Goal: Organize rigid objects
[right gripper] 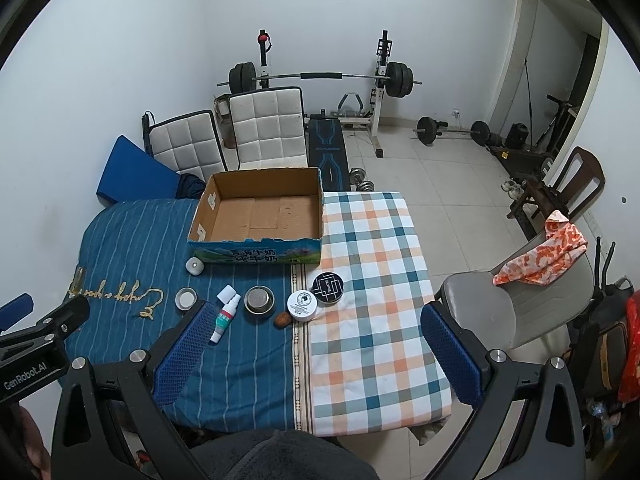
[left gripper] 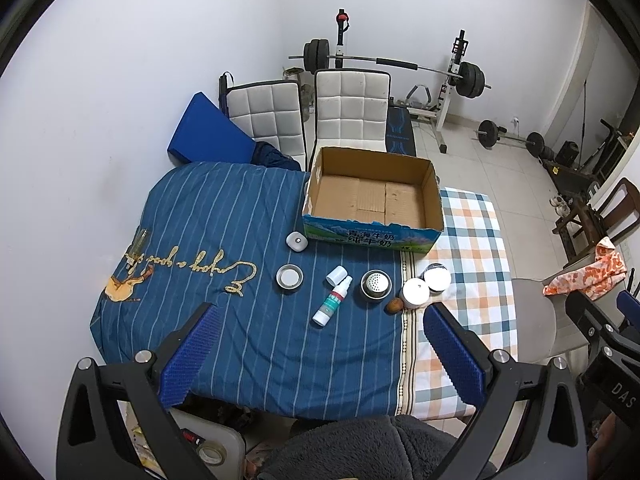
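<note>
Both the left gripper point(left gripper: 320, 328) and the right gripper point(right gripper: 316, 328) hover wide open and empty. The small jars, including the white round plastic jar point(right gripper: 303, 306), lie before the empty open cardboard box point(right gripper: 260, 216). Descend vertically, straddle one jar, then close.

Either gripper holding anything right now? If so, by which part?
Nothing is held. The left gripper and right gripper are both open and empty above the table; the spray bottle and jars lie untouched in front of the cardboard box.
</note>
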